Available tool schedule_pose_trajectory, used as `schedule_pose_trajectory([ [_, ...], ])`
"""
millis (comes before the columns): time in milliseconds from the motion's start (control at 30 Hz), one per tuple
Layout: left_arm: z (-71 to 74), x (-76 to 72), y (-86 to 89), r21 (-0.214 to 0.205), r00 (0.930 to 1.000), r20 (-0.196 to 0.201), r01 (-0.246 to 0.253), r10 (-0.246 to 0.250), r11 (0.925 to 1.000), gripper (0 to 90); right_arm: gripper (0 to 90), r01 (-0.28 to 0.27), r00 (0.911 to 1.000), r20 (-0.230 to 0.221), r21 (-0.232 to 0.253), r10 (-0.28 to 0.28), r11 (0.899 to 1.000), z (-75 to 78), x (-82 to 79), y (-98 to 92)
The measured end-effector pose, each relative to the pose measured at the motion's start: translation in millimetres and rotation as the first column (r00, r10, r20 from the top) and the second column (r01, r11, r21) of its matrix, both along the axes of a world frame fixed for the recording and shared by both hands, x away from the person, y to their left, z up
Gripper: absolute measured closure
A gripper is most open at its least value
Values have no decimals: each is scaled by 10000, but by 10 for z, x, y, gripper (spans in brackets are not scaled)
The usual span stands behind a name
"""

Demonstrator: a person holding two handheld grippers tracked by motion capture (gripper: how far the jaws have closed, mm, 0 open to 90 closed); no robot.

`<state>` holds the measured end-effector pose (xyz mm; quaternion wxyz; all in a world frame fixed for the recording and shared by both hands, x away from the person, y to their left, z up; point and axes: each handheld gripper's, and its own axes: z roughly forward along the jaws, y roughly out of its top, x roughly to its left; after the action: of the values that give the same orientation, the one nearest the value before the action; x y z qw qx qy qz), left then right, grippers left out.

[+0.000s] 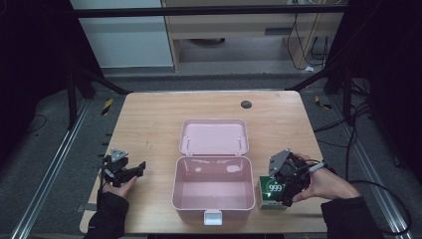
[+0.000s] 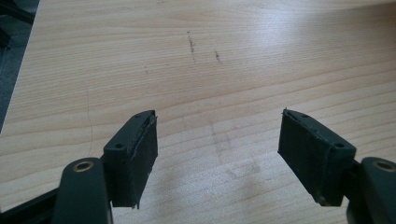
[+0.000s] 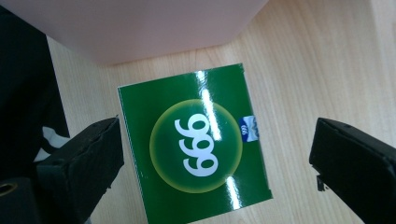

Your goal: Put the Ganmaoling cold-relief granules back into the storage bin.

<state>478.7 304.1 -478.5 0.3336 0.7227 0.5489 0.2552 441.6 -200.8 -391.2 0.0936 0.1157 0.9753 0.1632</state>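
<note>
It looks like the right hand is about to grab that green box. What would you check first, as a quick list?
1. Right gripper open: ok, jaws spread wide.
2. Green box between the jaws: ok, one jaw on each side.
3. Jaws touching the box: cannot tell.
4. Pink case lid open: ok, laid back.
5. Case has room: ok, nothing lies inside.
6. Left gripper out of the way: ok, open over bare table.

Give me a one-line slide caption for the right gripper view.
Right gripper, jaws open, hovers over a green 999 box beside the pink case.
</note>
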Motion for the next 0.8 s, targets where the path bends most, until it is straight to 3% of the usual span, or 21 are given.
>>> schedule_pose_trajectory([
  [433, -1, 2, 2, 12, 10000, -2, 1, -1, 10000, 275, 24, -221, 9991, -370, -396, 206, 9990, -124, 9, 40],
  [800, -7, 5, 1, 52, 10000, -28, 2, -2, 10000, 276, 30, -373, 9975, -625, -783, 324, 9962, -317, 58, 86],
])
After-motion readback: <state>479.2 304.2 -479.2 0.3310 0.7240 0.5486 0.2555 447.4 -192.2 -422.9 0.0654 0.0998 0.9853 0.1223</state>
